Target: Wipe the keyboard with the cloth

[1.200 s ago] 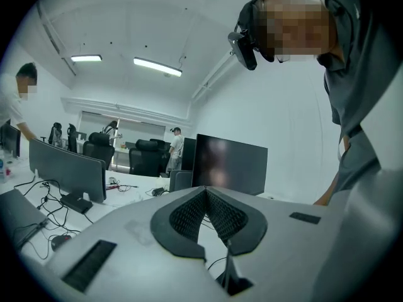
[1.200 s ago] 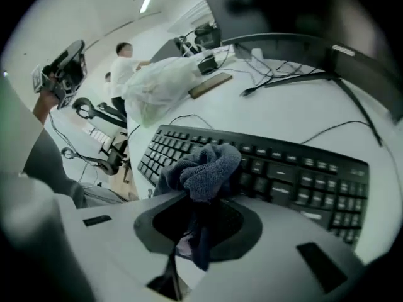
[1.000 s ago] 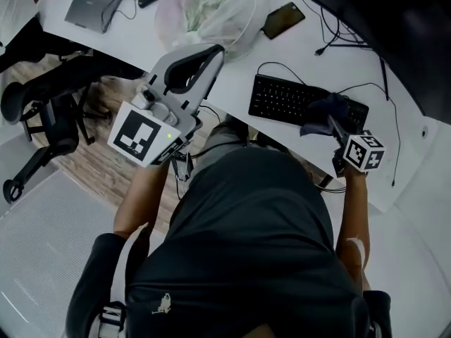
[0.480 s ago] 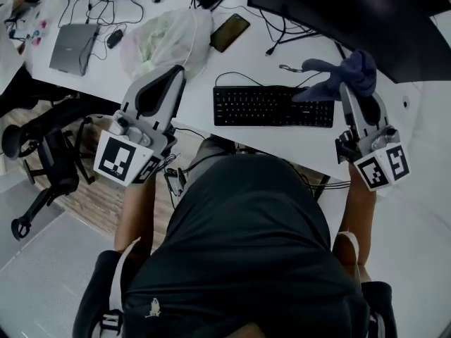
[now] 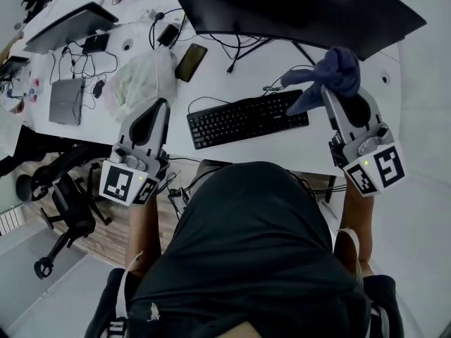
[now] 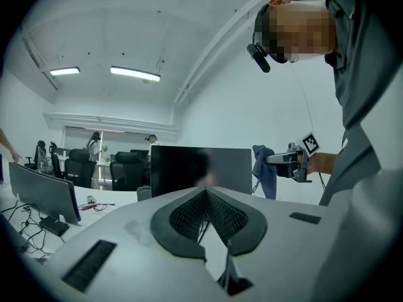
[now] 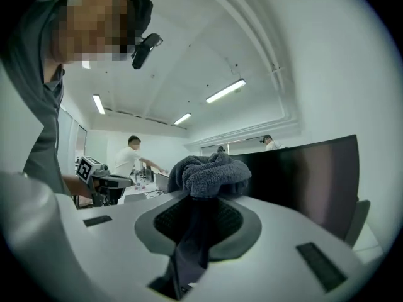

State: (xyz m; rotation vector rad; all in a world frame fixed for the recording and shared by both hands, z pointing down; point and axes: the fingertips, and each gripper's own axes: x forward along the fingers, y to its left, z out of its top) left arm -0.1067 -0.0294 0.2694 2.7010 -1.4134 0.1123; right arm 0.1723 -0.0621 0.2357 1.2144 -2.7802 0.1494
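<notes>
Left tongs: my left tongs (image 5: 161, 105) are pressed together on nothing; they hang over the desk (image 5: 282, 148) edge, left of the keyboard and well apart from it.
Left-hand clutter: a plastic bag (image 5: 141, 76) and a phone (image 5: 190, 52) lie beyond the left tongs, out of the wiping path as far as I can judge.
Keyboard: the black keyboard (image 5: 246, 118) lies flat on the desk in front of the monitor (image 5: 296, 9), slightly skewed, with its cable looping off the far side.
Cloth: the blue-grey cloth (image 5: 332, 70) is bunched above the tips of the right tongs, a tail of it drooping toward the keyboard's right far corner. I cannot tell whether that tail touches the keys.
Right tongs: my right tongs (image 5: 326, 91) are clamped on the cloth, which fills the gap between them, and sit off the keyboard's right end.
Done so far: the cloth is gripped and brought near the keyboard.
Left to do: by my reading, the wiping itself. The cloth has to come down flat on the keys and sweep across the rows.
</notes>
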